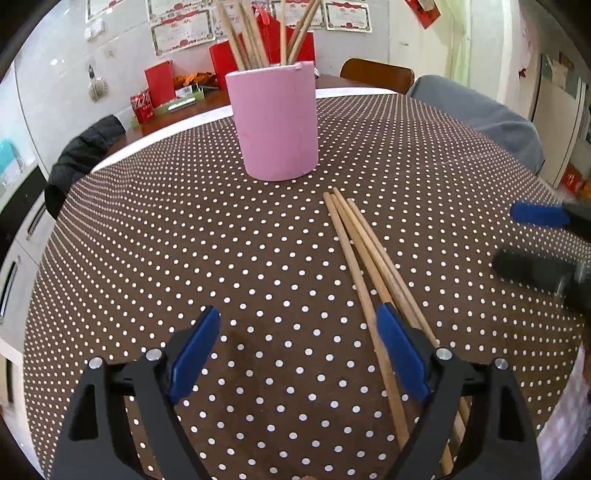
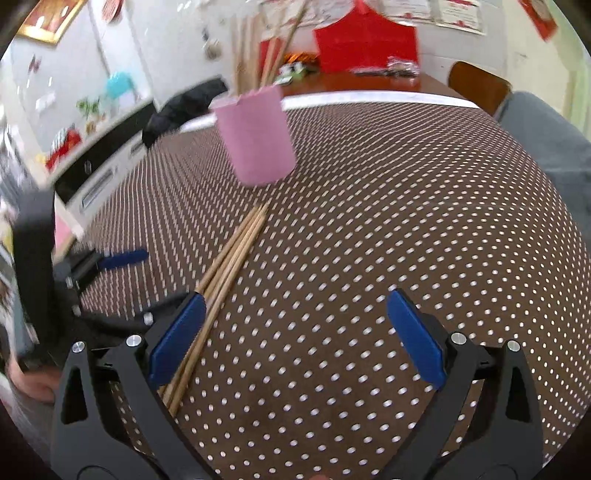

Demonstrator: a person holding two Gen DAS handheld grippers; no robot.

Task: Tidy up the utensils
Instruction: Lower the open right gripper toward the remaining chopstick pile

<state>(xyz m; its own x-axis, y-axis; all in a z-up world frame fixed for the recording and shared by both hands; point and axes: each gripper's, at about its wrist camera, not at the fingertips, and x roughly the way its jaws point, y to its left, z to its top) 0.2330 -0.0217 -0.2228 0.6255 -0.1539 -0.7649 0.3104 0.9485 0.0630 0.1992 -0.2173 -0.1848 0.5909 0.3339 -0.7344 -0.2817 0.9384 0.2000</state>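
Blue-padded left claw (image 1: 297,334) and right claw (image 2: 295,317) wide apart, empty, flanking chopsticks (image 1: 364,254).

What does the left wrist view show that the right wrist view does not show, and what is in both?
Only the left wrist view: a red can and certificates on the wall behind.
Only the right wrist view: a gold picture frame and the hand holding the left gripper.
Both: the pink holder with chopsticks standing in it, loose chopsticks on the dotted tablecloth, and open jaws.
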